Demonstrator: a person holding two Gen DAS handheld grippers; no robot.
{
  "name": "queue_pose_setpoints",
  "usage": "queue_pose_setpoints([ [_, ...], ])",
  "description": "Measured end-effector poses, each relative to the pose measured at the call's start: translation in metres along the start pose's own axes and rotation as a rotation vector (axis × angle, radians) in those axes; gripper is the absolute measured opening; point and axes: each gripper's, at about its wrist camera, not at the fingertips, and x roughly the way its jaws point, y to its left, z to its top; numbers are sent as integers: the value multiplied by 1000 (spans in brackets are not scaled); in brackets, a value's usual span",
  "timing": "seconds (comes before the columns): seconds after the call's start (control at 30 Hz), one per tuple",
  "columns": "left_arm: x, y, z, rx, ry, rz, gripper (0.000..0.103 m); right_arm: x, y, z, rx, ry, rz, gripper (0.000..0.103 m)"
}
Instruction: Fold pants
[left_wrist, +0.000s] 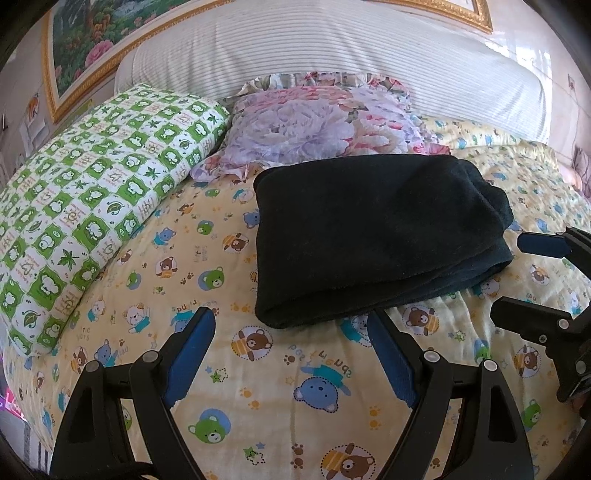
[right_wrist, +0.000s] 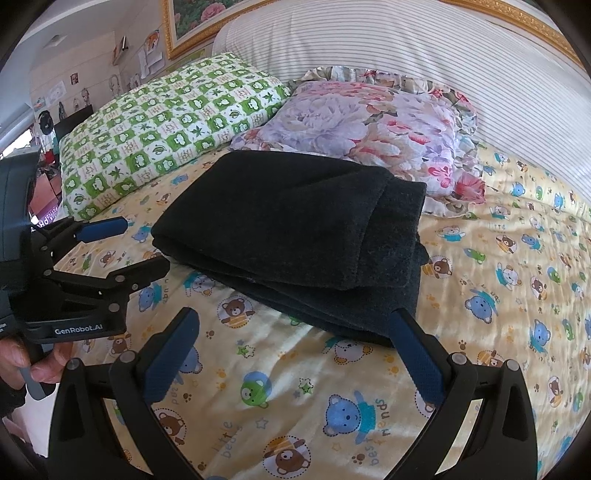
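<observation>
The dark navy pants (left_wrist: 369, 236) lie folded into a thick rectangle on the yellow bear-print bedspread (left_wrist: 280, 387). They show in the right wrist view too (right_wrist: 295, 236). My left gripper (left_wrist: 291, 317) is open and empty, just in front of the pants' near edge. My right gripper (right_wrist: 291, 317) is open and empty, its right finger close to the pants' near corner. The right gripper also shows at the right edge of the left wrist view (left_wrist: 517, 273). The left gripper shows at the left of the right wrist view (right_wrist: 144, 243).
A green-and-white checked pillow (left_wrist: 85, 206) lies to the left. A floral pillow (left_wrist: 314, 122) lies right behind the pants. A striped white headboard (left_wrist: 332, 48) stands at the back, under a gold-framed picture (left_wrist: 85, 44). Room clutter shows far left (right_wrist: 48, 122).
</observation>
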Motion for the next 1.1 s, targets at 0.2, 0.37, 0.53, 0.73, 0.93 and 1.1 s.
queue_pose_setpoints([
  [0.2,-1,0,1,0,-2,1,85,0,1,2,-4,-3,2,102],
  [0.37,-3,-1,1,0,-4,2,85,-1,3,3,-5,-4,0,102],
  [0.53,-3,-1,1,0,-4,3,85,-1,3,2,-4,-4,0,102],
  [0.73,-3,-2,1,0,0,2,85,-1,4,2,-4,-4,-1,102],
  [0.93,-2,-2,1,-3,3,-1,85,-1,4,3,-4,-6,1,102],
  [1.1,-2,0,2,-8,0,0,85,-1,6,4,-2,-9,1,102],
])
